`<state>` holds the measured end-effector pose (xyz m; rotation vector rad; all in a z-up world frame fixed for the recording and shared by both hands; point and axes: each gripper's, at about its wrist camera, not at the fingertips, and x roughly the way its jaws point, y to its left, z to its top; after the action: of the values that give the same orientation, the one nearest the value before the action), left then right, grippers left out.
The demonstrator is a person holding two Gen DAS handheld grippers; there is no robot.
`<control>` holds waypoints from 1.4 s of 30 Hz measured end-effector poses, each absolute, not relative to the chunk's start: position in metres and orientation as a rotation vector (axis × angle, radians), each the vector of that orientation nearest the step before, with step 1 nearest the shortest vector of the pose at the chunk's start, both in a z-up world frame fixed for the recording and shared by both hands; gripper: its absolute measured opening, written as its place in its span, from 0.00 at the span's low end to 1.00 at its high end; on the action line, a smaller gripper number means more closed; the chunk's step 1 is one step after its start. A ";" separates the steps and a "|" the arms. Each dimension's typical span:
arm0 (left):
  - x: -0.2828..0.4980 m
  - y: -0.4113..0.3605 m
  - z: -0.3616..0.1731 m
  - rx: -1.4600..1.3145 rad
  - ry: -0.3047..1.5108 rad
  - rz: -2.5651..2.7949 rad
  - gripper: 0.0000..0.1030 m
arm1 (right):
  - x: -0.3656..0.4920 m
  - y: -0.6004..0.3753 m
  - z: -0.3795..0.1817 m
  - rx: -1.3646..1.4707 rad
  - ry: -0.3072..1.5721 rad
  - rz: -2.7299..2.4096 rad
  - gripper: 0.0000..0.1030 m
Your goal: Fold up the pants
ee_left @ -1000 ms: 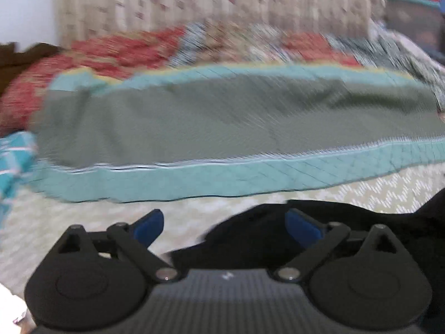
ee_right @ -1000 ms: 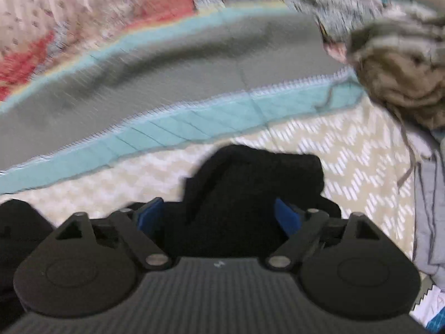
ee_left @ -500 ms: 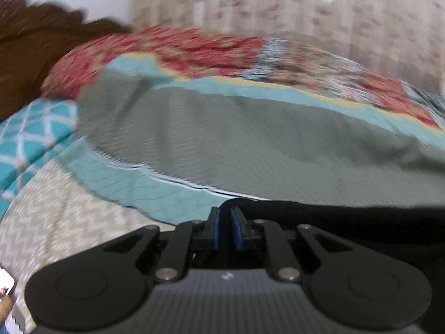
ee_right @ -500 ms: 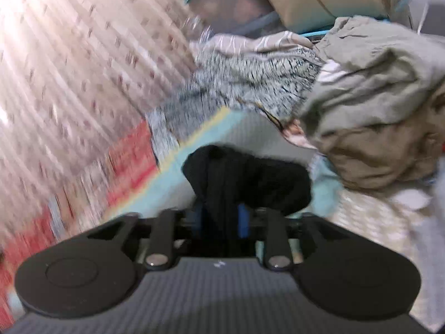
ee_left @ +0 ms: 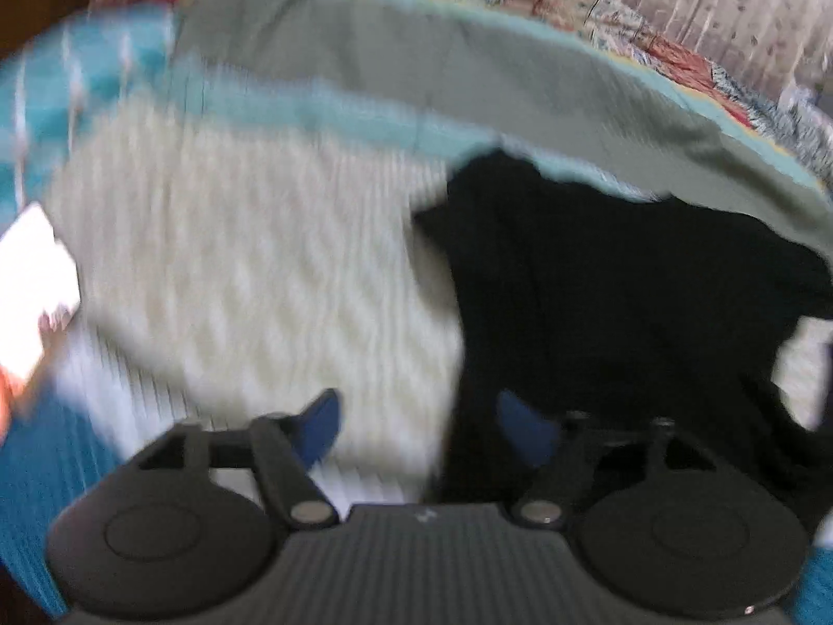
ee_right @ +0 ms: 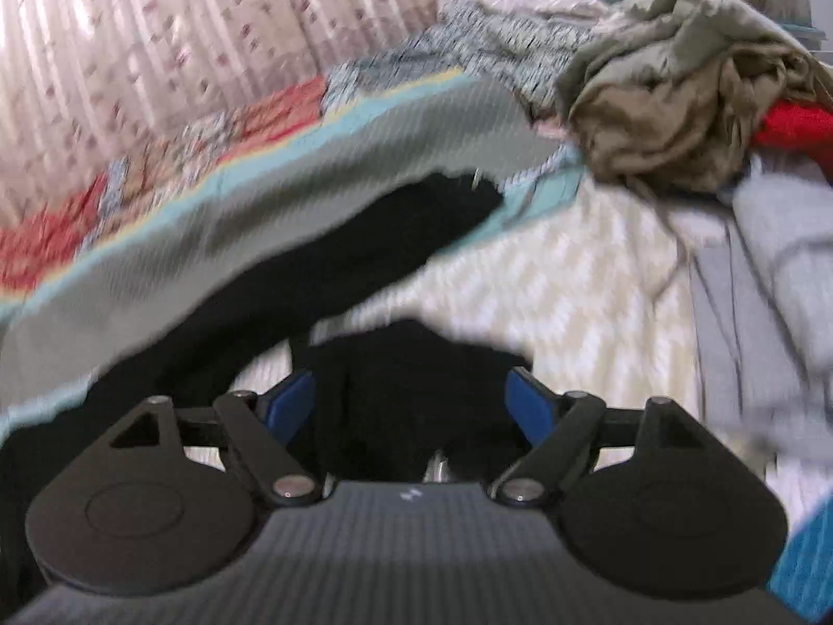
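The black pants (ee_left: 614, 302) lie spread on the cream patterned bedsheet (ee_left: 250, 271). In the left wrist view they fill the right half, reaching up to the grey quilt. My left gripper (ee_left: 416, 427) is open, its right blue pad (ee_left: 520, 424) over the pants' near edge, its left pad over bare sheet. In the right wrist view the pants (ee_right: 323, 281) stretch from the lower left up to the quilt, with a bunched part between the jaws. My right gripper (ee_right: 414, 406) is open around that bunched black cloth without pinching it.
A grey quilt with a teal border (ee_left: 468, 67) lies across the bed behind the pants. A crumpled tan garment (ee_right: 666, 99), a red cloth (ee_right: 796, 125) and grey clothes (ee_right: 781, 260) pile at the right. A white card (ee_left: 31, 291) lies at the left.
Both grippers were shut on the black pants half a second ago and are now open. The pants have dropped onto the sheet. Both cameras have tilted down toward the bed.
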<state>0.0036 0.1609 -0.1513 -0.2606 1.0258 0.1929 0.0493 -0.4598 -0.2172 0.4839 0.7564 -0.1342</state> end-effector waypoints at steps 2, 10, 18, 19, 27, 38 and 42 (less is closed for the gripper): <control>-0.016 0.157 -0.161 -0.376 1.044 0.161 0.88 | 0.049 -0.442 -0.222 0.499 0.799 -0.101 0.86; -0.032 0.113 -0.167 -0.255 0.979 0.198 0.27 | 0.098 -0.448 -0.233 0.594 0.830 -0.266 0.20; -0.027 0.130 -0.150 -0.332 0.933 0.246 0.21 | 0.161 -0.488 -0.127 0.449 0.602 -0.354 0.56; -0.028 0.131 -0.151 -0.346 0.940 0.255 0.23 | 0.181 -0.494 -0.130 0.418 0.627 -0.339 0.73; -0.035 0.131 -0.163 -0.350 0.998 0.248 0.61 | 0.123 -0.532 -0.199 0.589 0.696 -0.397 0.72; -0.026 0.114 -0.157 -0.284 0.979 0.257 0.17 | 0.127 -0.511 -0.240 0.913 0.757 -0.409 0.10; -0.036 0.124 -0.132 -0.300 0.907 0.264 0.15 | 0.105 -0.526 -0.211 0.865 0.698 -0.423 0.08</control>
<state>-0.0360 0.1245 -0.1318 -0.3002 0.9072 0.2638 0.1053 -0.5259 -0.2109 0.8651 0.6983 -0.4235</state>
